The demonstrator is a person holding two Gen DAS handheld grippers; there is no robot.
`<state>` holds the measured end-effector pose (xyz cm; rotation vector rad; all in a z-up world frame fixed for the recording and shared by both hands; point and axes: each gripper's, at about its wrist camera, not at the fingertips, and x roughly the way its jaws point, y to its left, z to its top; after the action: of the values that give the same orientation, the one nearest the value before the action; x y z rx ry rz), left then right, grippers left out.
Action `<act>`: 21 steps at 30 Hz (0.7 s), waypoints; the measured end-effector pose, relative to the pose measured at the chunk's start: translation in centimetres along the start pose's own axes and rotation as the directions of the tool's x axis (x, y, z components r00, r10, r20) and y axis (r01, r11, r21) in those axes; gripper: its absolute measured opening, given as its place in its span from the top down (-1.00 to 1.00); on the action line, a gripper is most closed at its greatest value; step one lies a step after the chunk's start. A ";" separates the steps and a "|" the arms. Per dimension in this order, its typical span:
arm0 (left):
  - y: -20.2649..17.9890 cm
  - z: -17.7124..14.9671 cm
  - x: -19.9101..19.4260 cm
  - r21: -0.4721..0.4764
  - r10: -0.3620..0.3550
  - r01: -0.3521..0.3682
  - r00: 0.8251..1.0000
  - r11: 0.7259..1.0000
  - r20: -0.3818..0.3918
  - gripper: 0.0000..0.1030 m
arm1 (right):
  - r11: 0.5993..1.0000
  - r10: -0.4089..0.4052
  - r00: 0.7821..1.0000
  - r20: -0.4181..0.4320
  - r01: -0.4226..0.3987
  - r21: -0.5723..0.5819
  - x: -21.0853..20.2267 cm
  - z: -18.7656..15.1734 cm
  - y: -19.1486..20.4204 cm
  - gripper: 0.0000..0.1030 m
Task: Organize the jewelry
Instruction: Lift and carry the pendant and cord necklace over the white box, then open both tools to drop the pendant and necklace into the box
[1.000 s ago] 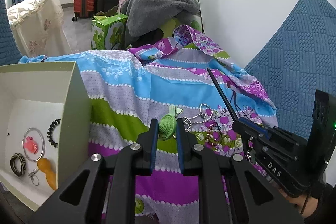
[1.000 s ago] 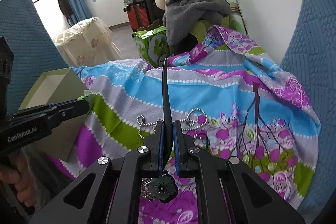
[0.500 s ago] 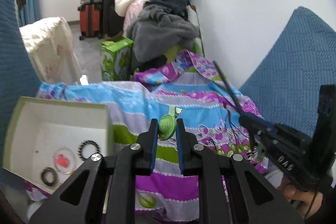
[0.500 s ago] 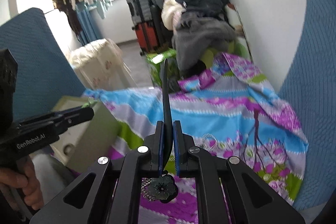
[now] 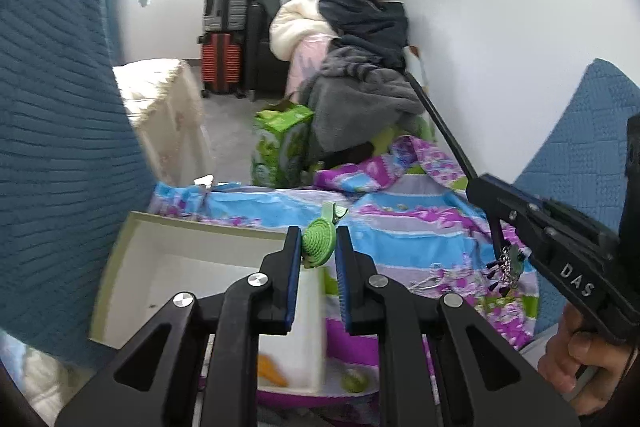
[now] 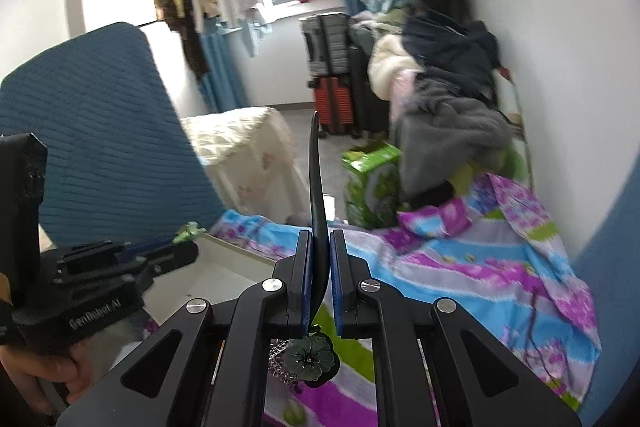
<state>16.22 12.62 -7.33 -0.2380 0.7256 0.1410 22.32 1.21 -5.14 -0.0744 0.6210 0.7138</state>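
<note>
Both tongs have come up a fair bit since a second ago, so the room behind shows far more and the bed looks further off; the box has slid from the left edge to right under the left tongs.

The left tongs (image 5: 317, 249) are pinching a green clip (image 5: 319, 242), a round coil-textured disc with a flat pale green tail sticking up past the tips. It hangs over the near right corner of the open box (image 5: 160, 259), which is pale cardboard with a white inside; something orange sits blurred in the bottom, partly hidden by the tong arms.

The right tongs (image 6: 320, 259) are pressed tight on a black hair stick (image 6: 316, 167), long, thin and slightly curved, poking straight up and out in front. Its dark flower charm (image 6: 309, 355) with little dangling bits hangs below the pads.

The bedspread (image 6: 460, 267) is a shiny floral print in blue, purple and green stripes, rumpled at the far end. A silver chain (image 5: 430, 277) lies on it, well apart from the box. Beyond the bed there's a green carton (image 5: 280, 143), a heap of grey and dark clothes (image 5: 360, 95) against the white wall, red and grey suitcases (image 5: 220, 39), plus textured blue cushions (image 5: 48, 107) on both sides.
</note>
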 end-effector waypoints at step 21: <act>11.2 -5.3 2.4 -0.168 0.089 -0.113 0.986 0.979 -0.145 0.67 | 0.983 0.128 0.951 -0.281 -0.160 -0.093 11.0 -5.6 9.6 0.88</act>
<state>12.27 22.16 -14.61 -0.3823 0.8628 0.2884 19.83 13.45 -14.51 -0.2399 0.8569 0.8896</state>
